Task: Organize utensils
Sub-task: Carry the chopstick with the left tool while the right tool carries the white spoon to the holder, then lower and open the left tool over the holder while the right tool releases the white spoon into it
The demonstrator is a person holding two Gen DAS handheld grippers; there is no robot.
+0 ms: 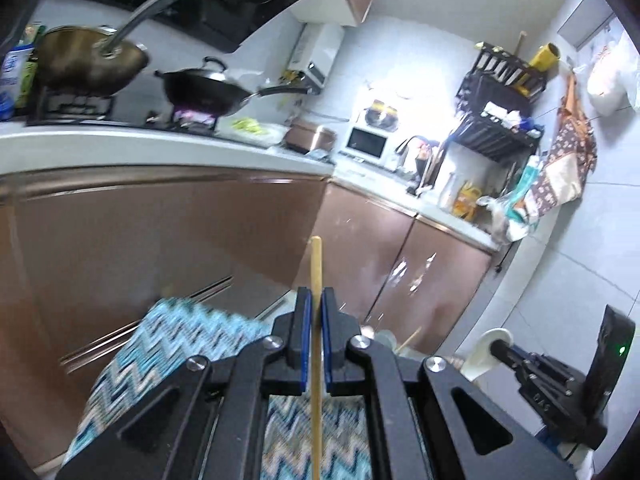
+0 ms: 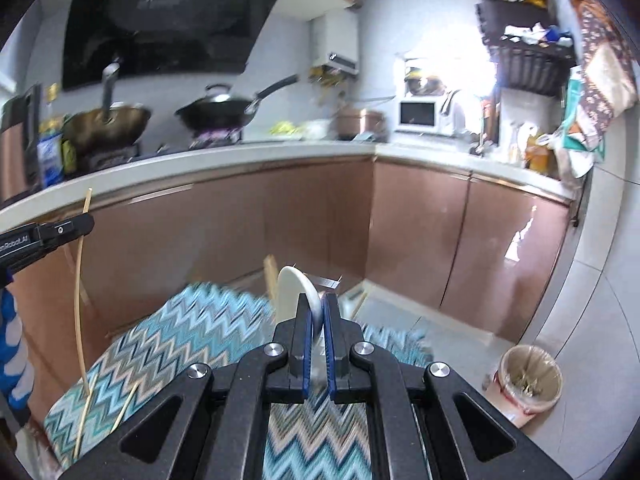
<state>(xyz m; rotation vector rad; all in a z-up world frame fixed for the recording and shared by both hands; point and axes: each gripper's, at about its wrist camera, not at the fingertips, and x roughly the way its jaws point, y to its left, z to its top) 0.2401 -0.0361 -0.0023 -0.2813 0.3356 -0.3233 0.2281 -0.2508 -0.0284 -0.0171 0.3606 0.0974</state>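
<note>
My left gripper [image 1: 316, 300] is shut on a thin wooden chopstick [image 1: 316, 264] that stands upright between the pads, above the zigzag-patterned cloth [image 1: 188, 332]. In the right wrist view the same left gripper [image 2: 86, 220] shows at the far left, holding the chopstick [image 2: 78, 280] over the cloth [image 2: 168, 344]. My right gripper [image 2: 318, 312] is shut on a white ceramic spoon [image 2: 294, 292], held on edge above the cloth. A second chopstick [image 2: 126, 408] lies on the cloth at lower left. The right gripper [image 1: 520, 364] with the spoon [image 1: 490, 350] shows low right in the left wrist view.
Brown cabinet fronts [image 2: 280, 224] and a white countertop [image 2: 240, 160] run behind the cloth. Two woks [image 2: 224, 114] sit on the stove. A lined waste bin [image 2: 528, 380] stands on the floor at right. A microwave [image 2: 420, 116] and a dish rack [image 2: 520, 52] are at the back right.
</note>
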